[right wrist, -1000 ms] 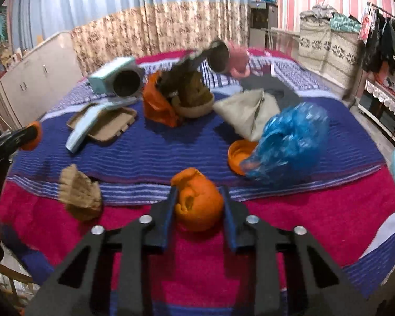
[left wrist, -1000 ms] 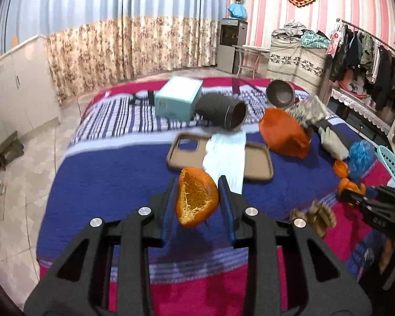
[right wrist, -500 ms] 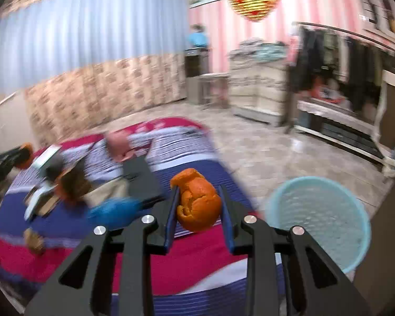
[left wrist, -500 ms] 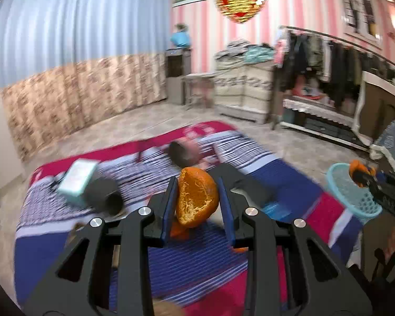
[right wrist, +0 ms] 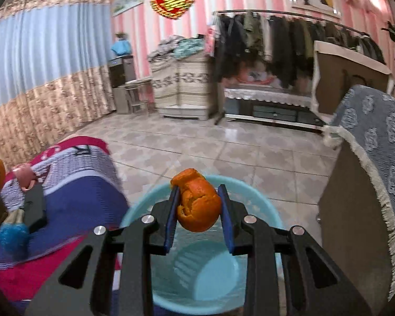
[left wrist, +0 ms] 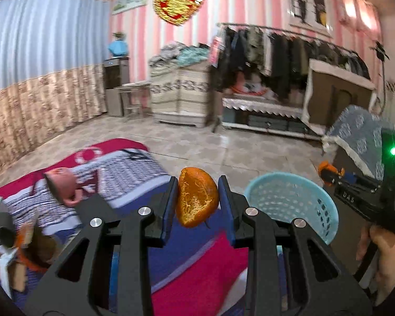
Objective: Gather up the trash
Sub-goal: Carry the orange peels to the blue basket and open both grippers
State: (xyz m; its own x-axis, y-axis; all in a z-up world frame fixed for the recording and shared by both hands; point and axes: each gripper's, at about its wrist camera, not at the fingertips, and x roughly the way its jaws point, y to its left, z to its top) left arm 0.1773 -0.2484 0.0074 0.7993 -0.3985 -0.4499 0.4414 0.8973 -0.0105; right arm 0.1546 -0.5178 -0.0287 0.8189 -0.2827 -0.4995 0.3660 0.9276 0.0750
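Note:
My left gripper (left wrist: pixel 197 200) is shut on a piece of orange peel (left wrist: pixel 197 200), held above the edge of the striped bed (left wrist: pixel 134 168), left of a light blue plastic basket (left wrist: pixel 295 205) on the floor. My right gripper (right wrist: pixel 198 204) is shut on another orange peel (right wrist: pixel 198 205) and hangs directly over the basket (right wrist: pixel 197 271), which looks empty inside. The right gripper also shows at the right of the left wrist view (left wrist: pixel 329 175), above the basket's far rim.
On the bed lie a pink cup (left wrist: pixel 62 185), a blue plastic bag (right wrist: pixel 11 234), a dark flat item (right wrist: pixel 34 205) and more litter at the left. A cloth-covered cabinet (right wrist: pixel 368 163) stands right of the basket. Tiled floor, a clothes rack and drawers lie beyond.
Both grippers swung right, away from the bed's litter toward the blue basket, each keeping its peel. The right gripper now hangs over the basket's opening.

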